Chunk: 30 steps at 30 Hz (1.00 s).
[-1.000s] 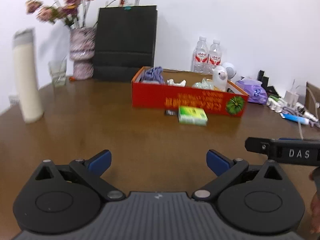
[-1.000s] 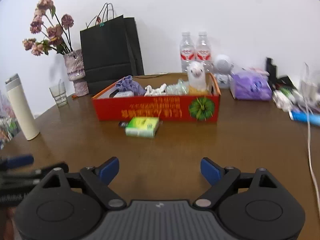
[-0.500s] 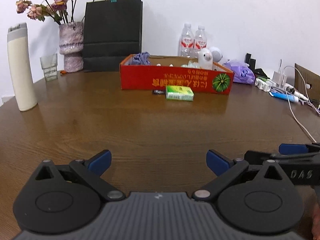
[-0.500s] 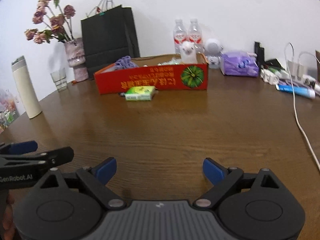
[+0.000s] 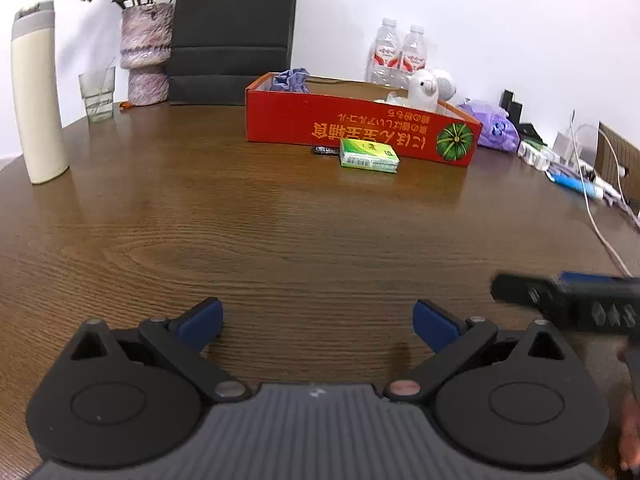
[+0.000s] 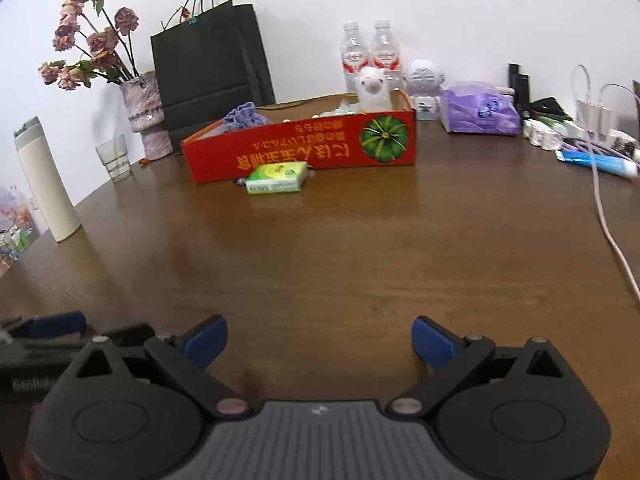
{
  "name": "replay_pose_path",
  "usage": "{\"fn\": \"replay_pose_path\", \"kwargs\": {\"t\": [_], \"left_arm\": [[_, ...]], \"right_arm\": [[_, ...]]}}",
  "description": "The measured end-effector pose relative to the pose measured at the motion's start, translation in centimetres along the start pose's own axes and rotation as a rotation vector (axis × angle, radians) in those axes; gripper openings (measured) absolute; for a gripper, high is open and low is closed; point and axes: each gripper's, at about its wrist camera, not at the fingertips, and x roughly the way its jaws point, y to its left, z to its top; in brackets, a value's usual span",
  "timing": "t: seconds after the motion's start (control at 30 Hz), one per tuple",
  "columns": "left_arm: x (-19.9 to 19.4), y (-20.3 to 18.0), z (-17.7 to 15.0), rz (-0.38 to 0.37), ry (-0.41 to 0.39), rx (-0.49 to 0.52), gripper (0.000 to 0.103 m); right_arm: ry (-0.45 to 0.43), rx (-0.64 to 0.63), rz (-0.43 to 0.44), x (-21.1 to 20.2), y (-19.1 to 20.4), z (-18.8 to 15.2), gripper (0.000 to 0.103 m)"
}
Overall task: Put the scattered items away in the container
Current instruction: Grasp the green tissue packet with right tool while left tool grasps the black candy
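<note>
Table (image 5: pixel 280 240) of dark brown wood filled both wrist views, seen from low over its near edge. The left gripper (image 5: pixel 318 322) hovered over bare wood with its blue-tipped fingers spread wide and nothing between them. The right gripper (image 6: pixel 320 338) hovered beside it, its jaws opening wider, also with nothing between them.

Toward the far side of the table stood a long red cardboard box (image 5: pixel 360 134), printed with upside-down lettering and a green pumpkin picture. Inside it sat a white plush alpaca (image 5: pixel 423 90) at the right end, a crumpled purple cloth (image 5: pixel 291 79) at the left end, and some pale items between them that were too small to make out. Just in front of the box, outside it, lay a green tissue packet (image 5: pixel 369 155) flat on the table, with a small dark object (image 5: pixel 326 149) touching its left end.

Behind the box stood a black paper bag (image 5: pixel 234 32), a vase of dried flowers (image 5: pixel 146 54), a drinking glass (image 5: pixel 97 94) and two water bottles (image 5: pixel 398 56). A tall cream flask (image 5: pixel 38 92) stood well to the left. A purple tissue pack (image 6: pixel 480 114), cables and chargers lay to the right.
</note>
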Motion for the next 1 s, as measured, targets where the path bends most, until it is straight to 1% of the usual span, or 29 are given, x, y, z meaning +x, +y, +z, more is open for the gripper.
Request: {"fn": "replay_pose_path", "kwargs": {"t": [0.1, 0.17, 0.27, 0.3, 0.33, 0.37, 0.43, 0.47, 0.53, 0.57, 0.67, 0.77, 0.8, 0.87, 0.9, 0.93, 0.97, 1.0], "left_arm": [[-0.3, 1.0, 0.2, 0.009, -0.029, -0.061, 0.103], [-0.4, 1.9, 0.6, 0.036, -0.035, -0.095, 0.103], [-0.7, 3.2, 1.1, 0.104, -0.063, -0.07, 0.103], [-0.9, 3.6, 1.3, 0.123, -0.07, -0.063, 0.103], [-1.0, 4.1, 1.5, 0.138, -0.073, -0.066, 0.103], [-1.1, 4.6, 1.7, 0.15, -0.075, -0.075, 0.103], [-1.1, 5.5, 2.0, 0.174, -0.077, -0.092, 0.103], [-1.0, 5.8, 2.3, 0.186, -0.075, -0.095, 0.103], [-0.6, 6.1, 2.9, 0.198, -0.077, -0.087, 0.103], [-0.4, 6.2, 3.3, 0.199, -0.079, -0.081, 0.103], [1.1, 5.5, 5.1, 0.18, -0.106, -0.056, 0.103], [4.2, 3.7, 7.4, 0.15, -0.115, -0.01, 0.103], [5.4, 3.0, 8.3, 0.136, -0.113, 0.006, 0.103], [7.9, 1.7, 10.0, 0.071, -0.11, 0.038, 0.103], [9.4, 0.9, 10.8, 0.021, -0.092, 0.073, 0.103], [11.0, -0.2, 11.5, 0.002, -0.065, 0.126, 0.103], [12.3, -1.1, 12.1, -0.001, -0.051, 0.173, 0.101], [13.5, -1.9, 12.7, 0.005, -0.047, 0.217, 0.095]], "right_arm": [[-0.038, -0.062, -0.013, 2.4, 1.3, 2.7, 0.099], [-0.038, -0.101, -0.006, 4.8, 2.5, 4.9, 0.098], [-0.023, -0.096, 0.039, 9.2, 4.1, 8.5, 0.094], [-0.018, -0.095, 0.034, 10.9, 4.8, 9.7, 0.094], [-0.01, -0.102, 0.007, 12.4, 5.4, 10.7, 0.094], [0.007, -0.109, -0.023, 14.0, 5.9, 11.6, 0.091], [0.033, -0.108, -0.057, 16.5, 6.5, 12.9, 0.083], [0.053, -0.108, -0.067, 17.7, 6.6, 13.3, 0.075], [0.074, -0.116, -0.083, 19.0, 6.5, 13.5, 0.066], [0.057, -0.121, -0.087, 18.9, 6.3, 13.3, 0.065], [0.038, -0.101, -0.063, 18.0, 4.8, 12.6, 0.065], [0.017, -0.097, -0.064, 16.1, 2.1, 11.8, 0.065], [0.001, -0.086, -0.063, 15.3, 1.0, 11.5, 0.065], [-0.037, -0.047, -0.058, 13.9, -0.9, 11.2, 0.065], [-0.062, -0.031, -0.056, 13.0, -1.8, 10.9, 0.065], [-0.086, -0.018, -0.056, 12.4, -2.6, 10.7, 0.065], [-0.109, -0.005, -0.058, 12.0, -3.3, 10.6, 0.065], [-0.124, 0.011, -0.058, 11.8, -3.9, 10.7, 0.065]]}}
